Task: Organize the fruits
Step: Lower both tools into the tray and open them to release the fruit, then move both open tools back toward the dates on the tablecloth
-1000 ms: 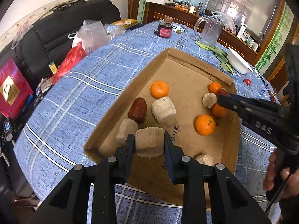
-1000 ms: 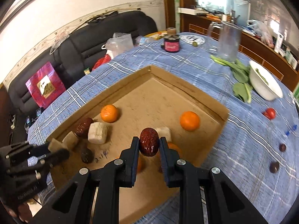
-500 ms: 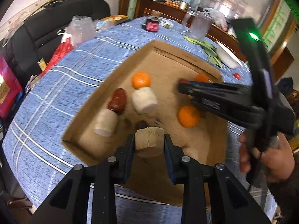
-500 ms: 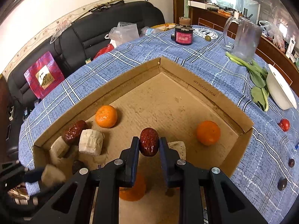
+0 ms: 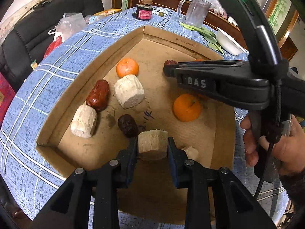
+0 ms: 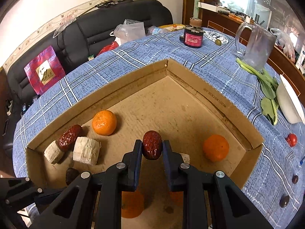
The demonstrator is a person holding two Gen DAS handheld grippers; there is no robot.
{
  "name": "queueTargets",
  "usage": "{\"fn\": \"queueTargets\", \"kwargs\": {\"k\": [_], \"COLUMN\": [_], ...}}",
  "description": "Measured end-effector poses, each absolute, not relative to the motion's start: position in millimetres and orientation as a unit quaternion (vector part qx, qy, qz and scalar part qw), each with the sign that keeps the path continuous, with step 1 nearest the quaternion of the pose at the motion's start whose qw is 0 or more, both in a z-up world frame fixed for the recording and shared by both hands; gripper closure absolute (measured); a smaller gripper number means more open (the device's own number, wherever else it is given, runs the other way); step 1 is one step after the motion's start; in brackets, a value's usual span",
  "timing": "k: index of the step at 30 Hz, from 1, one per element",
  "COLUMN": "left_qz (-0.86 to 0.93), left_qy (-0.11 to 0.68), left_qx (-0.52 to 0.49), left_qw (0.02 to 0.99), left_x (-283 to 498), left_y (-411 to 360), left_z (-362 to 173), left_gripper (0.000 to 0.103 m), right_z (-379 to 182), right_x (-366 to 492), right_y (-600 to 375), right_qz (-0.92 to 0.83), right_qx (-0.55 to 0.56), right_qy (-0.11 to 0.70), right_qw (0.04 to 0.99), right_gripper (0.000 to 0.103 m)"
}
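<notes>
- Left tongs (image 5: 152, 147) stay clamped on a pale cane chunk (image 5: 152, 141), now lower over the cardboard box (image 5: 122, 43).
- Right tongs (image 6: 152, 148) pinch a red date (image 6: 152, 145), sunk toward the box floor; release looks near.

We were in a home, living/dining room. Round table (image 6: 133, 57) had a blue plaid cloth, pushed up next to a black leather sofa (image 6: 91, 32) with a red gift bag (image 6: 44, 69) and plastic bags (image 6: 131, 29) on it. Wallpaper border (image 6: 57, 17) ran along the wall. Wooden sideboard (image 6: 228, 22) behind held clutter. Glass pitcher (image 6: 255, 45), white bowl (image 6: 289, 103), leafy greens (image 6: 266, 87) and a dark jar (image 6: 193, 35) sat on the table.
</notes>
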State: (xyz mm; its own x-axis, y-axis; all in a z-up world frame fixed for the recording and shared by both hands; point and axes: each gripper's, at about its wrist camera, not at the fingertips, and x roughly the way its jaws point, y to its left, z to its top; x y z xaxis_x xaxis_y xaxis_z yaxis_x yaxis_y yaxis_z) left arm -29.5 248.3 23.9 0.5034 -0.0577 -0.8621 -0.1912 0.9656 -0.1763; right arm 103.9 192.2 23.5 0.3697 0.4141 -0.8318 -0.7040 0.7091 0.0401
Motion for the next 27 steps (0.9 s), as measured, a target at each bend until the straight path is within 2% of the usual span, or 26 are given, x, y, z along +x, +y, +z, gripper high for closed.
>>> {"fn": "queueTargets", "kwargs": {"k": [9, 16, 21, 24, 26, 27], "left_qz": [0.037, 0.037, 0.04, 0.041, 0.046, 0.049], "left_qy": [0.491, 0.491, 0.494, 0.492, 0.489, 0.487], "left_qx": [-0.119, -0.111, -0.118, -0.117, -0.116, -0.115], "left_qw": [0.862, 0.863, 0.861, 0.861, 0.863, 0.865], "left_x": [-23, -20, -22, -27, -29, -31], "left_y": [248, 243, 247, 247, 247, 248], "left_z": [24, 24, 24, 27, 31, 33], "left_gripper": [0.071, 0.056, 0.056, 0.056, 0.056, 0.056], "right_z": [21, 20, 24, 32, 38, 40], "right_x": [101, 102, 102, 100, 97, 95], "right_y": [202, 200, 192, 185, 178, 175], "right_qz": [0.336, 0.323, 0.314, 0.311, 0.307, 0.304], "right_qx": [-0.206, -0.221, -0.211, -0.201, -0.195, -0.194], "right_qy": [0.426, 0.423, 0.424, 0.422, 0.417, 0.415], "right_qw": [0.814, 0.818, 0.823, 0.827, 0.833, 0.835], "right_gripper": [0.079, 0.079, 0.079, 0.071, 0.063, 0.062]}}
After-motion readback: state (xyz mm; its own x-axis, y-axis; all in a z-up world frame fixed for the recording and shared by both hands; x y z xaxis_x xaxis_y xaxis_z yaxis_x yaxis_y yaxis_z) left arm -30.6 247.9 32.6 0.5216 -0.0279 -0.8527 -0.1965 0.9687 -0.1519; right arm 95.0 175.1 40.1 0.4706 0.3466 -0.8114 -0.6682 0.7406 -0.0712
